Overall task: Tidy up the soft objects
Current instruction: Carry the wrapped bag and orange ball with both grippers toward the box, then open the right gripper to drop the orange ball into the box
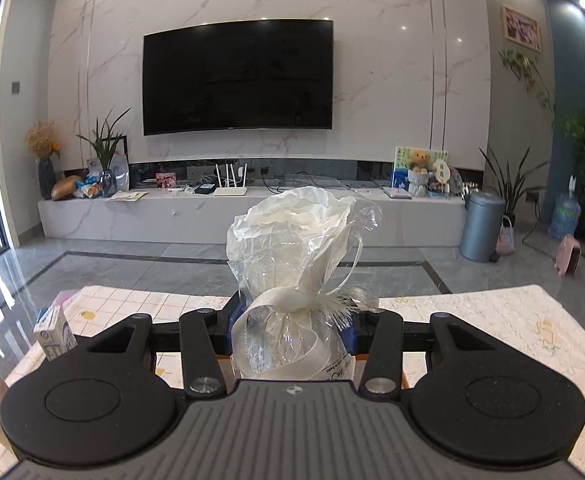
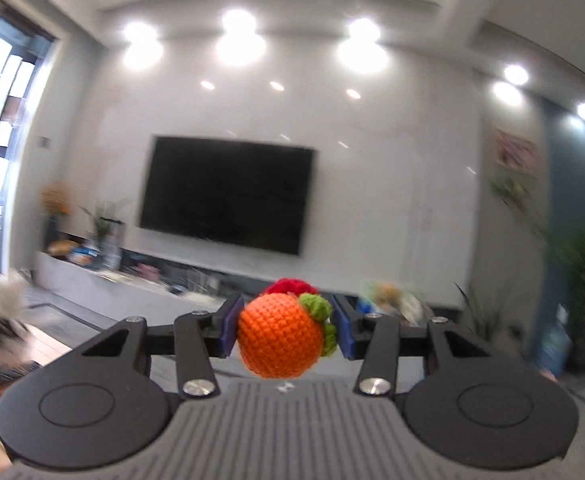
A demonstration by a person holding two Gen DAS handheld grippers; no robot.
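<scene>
Living-room setting with a wall-mounted television [image 1: 238, 78] beyond the worktop [image 1: 492, 320]. Left hand-held gripper [image 1: 292, 326] clamps a ribbon-tied cellophane bundle [image 1: 296, 276] above the worktop; right hand-held gripper [image 2: 286, 330] grips an orange crocheted ball [image 2: 278, 338] aloft.

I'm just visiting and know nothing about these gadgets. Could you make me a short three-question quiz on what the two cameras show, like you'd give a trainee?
1. True or false: the left gripper is closed on a wrapped bundle of clear cellophane and white paper tied with a ribbon.
2. What does the right gripper hold? A) a crocheted orange ball B) a milk carton C) a router
3. Fill in: in the left wrist view, the large dark thing on the marble wall is a ____.

Key
1. True; the blue pads press its tied neck from both sides.
2. A; it has green and red crochet trim.
3. television
</scene>
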